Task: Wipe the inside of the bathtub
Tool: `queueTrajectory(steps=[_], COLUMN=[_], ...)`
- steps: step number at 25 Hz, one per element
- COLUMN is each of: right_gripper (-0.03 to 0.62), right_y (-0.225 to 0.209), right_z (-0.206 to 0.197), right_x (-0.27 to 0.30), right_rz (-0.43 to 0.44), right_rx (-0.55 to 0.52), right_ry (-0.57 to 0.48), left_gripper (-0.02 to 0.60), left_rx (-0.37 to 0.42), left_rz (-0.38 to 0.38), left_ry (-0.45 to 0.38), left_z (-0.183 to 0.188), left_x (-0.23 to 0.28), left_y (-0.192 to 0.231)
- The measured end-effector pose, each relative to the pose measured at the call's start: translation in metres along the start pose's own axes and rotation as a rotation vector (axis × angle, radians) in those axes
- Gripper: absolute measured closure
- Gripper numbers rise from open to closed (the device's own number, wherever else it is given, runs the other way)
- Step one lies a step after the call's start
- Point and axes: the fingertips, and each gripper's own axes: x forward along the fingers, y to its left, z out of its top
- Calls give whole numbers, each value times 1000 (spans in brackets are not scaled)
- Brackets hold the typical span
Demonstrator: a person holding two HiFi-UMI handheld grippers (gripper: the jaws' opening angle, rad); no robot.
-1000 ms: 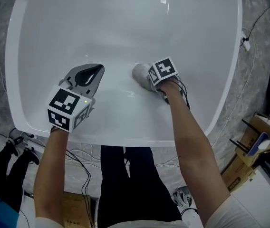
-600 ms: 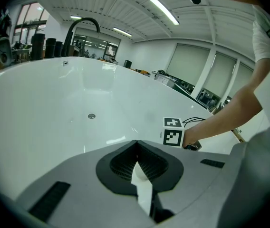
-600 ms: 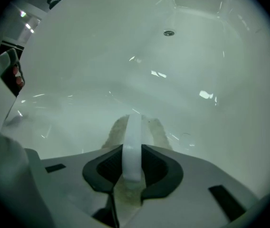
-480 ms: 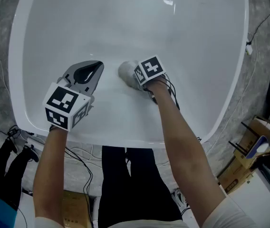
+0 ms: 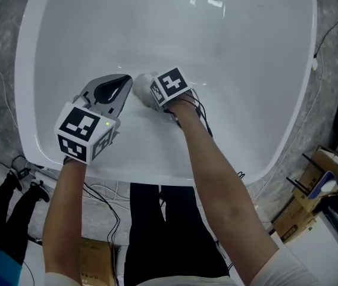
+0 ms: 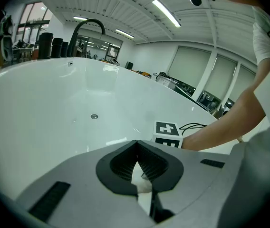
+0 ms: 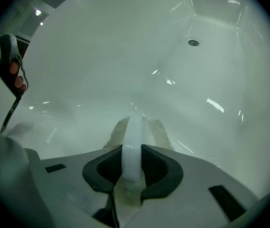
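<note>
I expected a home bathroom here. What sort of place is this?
Probably a lab or workshop, not a home: the bathtub stands among loose cables and cardboard boxes, under long ceiling strip lights.

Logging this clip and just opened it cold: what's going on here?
A person leans over a white bathtub with a gripper in each hand. The right gripper has its jaws shut on the white handle of a scrubber, whose pad is pressed against the tub's inner surface. The left gripper is held close beside it, jaws shut with nothing between them. Wiping looks under way, done with the right gripper alone.
</note>
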Motion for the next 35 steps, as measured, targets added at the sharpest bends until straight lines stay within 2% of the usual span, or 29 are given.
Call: queueTrajectory(steps=[9,19,27,35], right_gripper=[496,496,496,494], right_y=[38,70,75,53], right_z=[22,26,13,-14], right_x=[4,-17,-33,-48], right_rz=[51,119,147,110], right_rx=[-67,-74,-37,-4], right_ry=[-47,-89,-85,-53], left_gripper=[569,569,569,569], left_rx=[-34,-14,1,-4], left_rz=[13,8,-12,-38], left_ry=[-20,-10,-7,8], left_z=[0,6,12,11], left_x=[-11,-17,-18,-12], left_y=[11,7,-5,-26])
